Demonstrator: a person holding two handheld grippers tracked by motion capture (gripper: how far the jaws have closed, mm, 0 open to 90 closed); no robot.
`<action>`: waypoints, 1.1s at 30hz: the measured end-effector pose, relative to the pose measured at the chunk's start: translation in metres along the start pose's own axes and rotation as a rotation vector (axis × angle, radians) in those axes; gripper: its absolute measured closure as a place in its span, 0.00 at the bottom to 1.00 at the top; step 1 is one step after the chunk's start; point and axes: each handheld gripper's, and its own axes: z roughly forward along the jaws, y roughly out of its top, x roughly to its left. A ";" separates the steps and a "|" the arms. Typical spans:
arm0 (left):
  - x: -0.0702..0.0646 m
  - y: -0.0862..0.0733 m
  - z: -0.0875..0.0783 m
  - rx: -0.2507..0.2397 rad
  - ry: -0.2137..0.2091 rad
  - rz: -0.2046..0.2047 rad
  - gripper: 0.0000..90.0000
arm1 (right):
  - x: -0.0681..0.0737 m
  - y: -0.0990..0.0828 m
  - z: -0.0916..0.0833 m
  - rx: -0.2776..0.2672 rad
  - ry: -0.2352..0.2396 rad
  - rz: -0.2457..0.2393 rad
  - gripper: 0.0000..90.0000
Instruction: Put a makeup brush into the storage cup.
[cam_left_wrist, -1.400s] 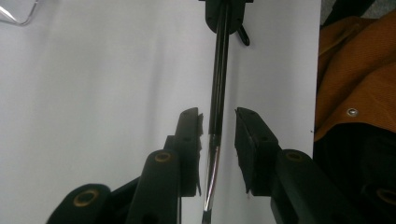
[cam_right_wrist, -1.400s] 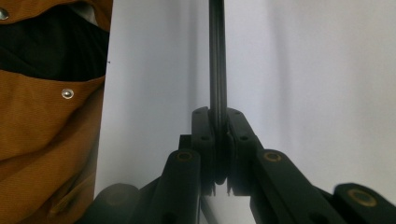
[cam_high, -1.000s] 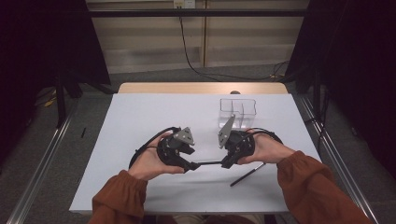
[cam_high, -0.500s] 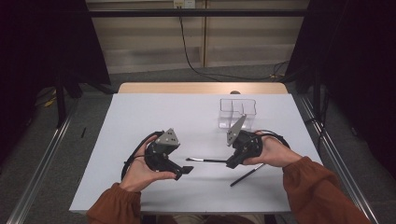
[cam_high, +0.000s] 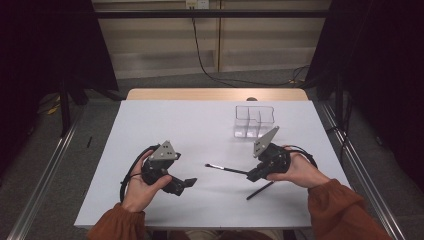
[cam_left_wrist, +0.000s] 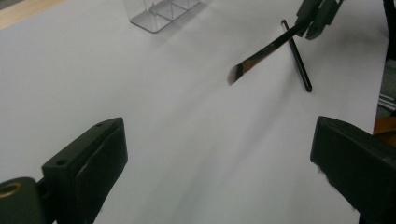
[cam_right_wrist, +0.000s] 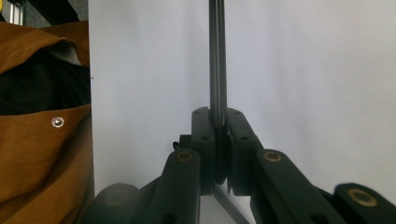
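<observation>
- So the right tool (cam_high: 254, 175) is clenched tight on a thin black makeup brush (cam_high: 226, 169), gripping it by the handle, and the bristle end sticks out to the left above the white worktop (cam_high: 200, 125).
- In the right gripper view you can see the brush handle (cam_right_wrist: 217, 60) pinched right between the two pads, running straight up and away from them.
- The left tool (cam_high: 186, 184) is released. Its jaws have just been opening and now stand wide apart with nothing between them, just bare worktop showing in the gap in the left gripper view.
- From that same view the brush tip (cam_left_wrist: 236, 73) hangs a bit above the sheet, with the right tool (cam_left_wrist: 314, 21) holding its far end.
- There's a second black stick, looks like another brush (cam_high: 260, 190), lying flat on the worktop just under the right hand (cam_high: 300, 170), angled toward the near edge.
- A clear plastic organizer (cam_high: 255, 121) with compartments sits farther back on the right side, well apart from both tools.
- The left hand (cam_high: 142, 182) rests low near the front left.
</observation>
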 end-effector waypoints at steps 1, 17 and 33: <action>0.000 -0.002 -0.001 -0.007 0.007 -0.004 0.04 | 0.001 -0.001 0.000 -0.011 -0.001 0.002 0.93; 0.000 -0.016 -0.009 -0.068 0.042 -0.053 0.04 | 0.007 -0.014 0.009 -0.214 -0.022 0.102 0.93; 0.001 -0.022 -0.002 -0.062 0.066 -0.060 0.04 | 0.011 -0.024 0.013 -0.393 -0.012 0.125 0.93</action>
